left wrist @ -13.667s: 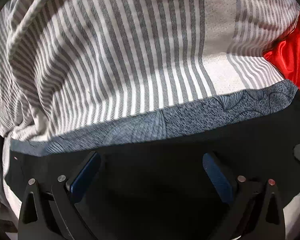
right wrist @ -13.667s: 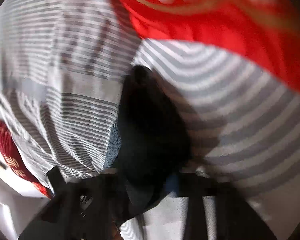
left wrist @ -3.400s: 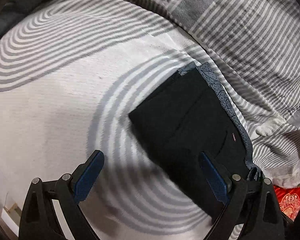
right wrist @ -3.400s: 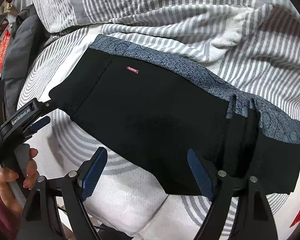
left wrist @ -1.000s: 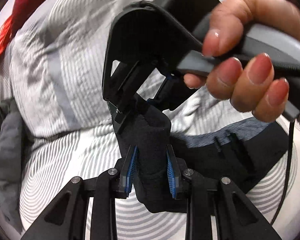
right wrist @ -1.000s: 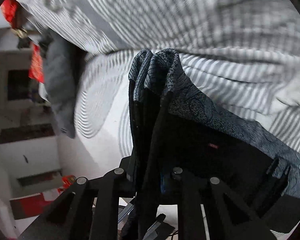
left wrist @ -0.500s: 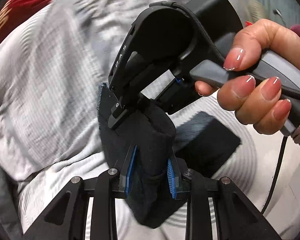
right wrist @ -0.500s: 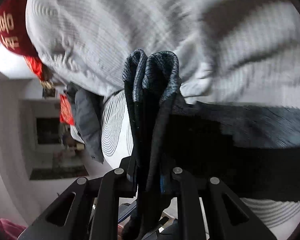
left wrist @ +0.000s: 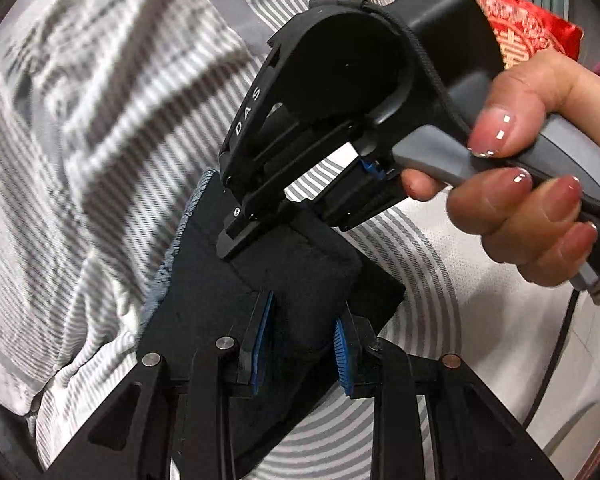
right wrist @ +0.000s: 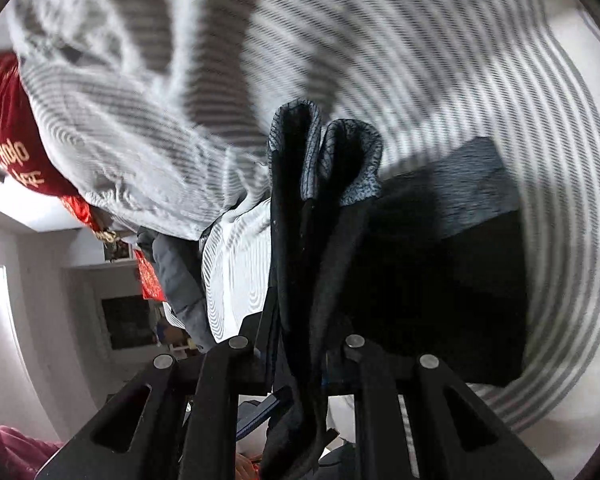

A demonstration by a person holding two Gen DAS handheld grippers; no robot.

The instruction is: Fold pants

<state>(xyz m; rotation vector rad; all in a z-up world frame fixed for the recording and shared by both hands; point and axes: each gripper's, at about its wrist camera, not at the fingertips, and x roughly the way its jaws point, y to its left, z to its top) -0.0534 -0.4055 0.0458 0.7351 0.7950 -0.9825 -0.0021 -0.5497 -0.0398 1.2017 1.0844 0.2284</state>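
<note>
The black pants with a blue-grey patterned waistband lie partly folded on the striped bed. My left gripper is shut on a thick folded edge of them. In that view the hand-held right gripper comes from the upper right and pinches the same lifted fold just beyond my left fingertips. In the right wrist view my right gripper is shut on the bunched waistband, which stands up between its jaws. The rest of the pants lie flat to the right.
A rumpled grey-and-white striped duvet lies to the left. A red embroidered cushion sits at the top right. The sheet with ring stripes lies under the pants. A dark grey garment lies at the bed's edge.
Both grippers, still shut on the pants, have carried the lifted fold across and lower, over the flat part of the pants. The view has swung toward the duvet and red cushion.
</note>
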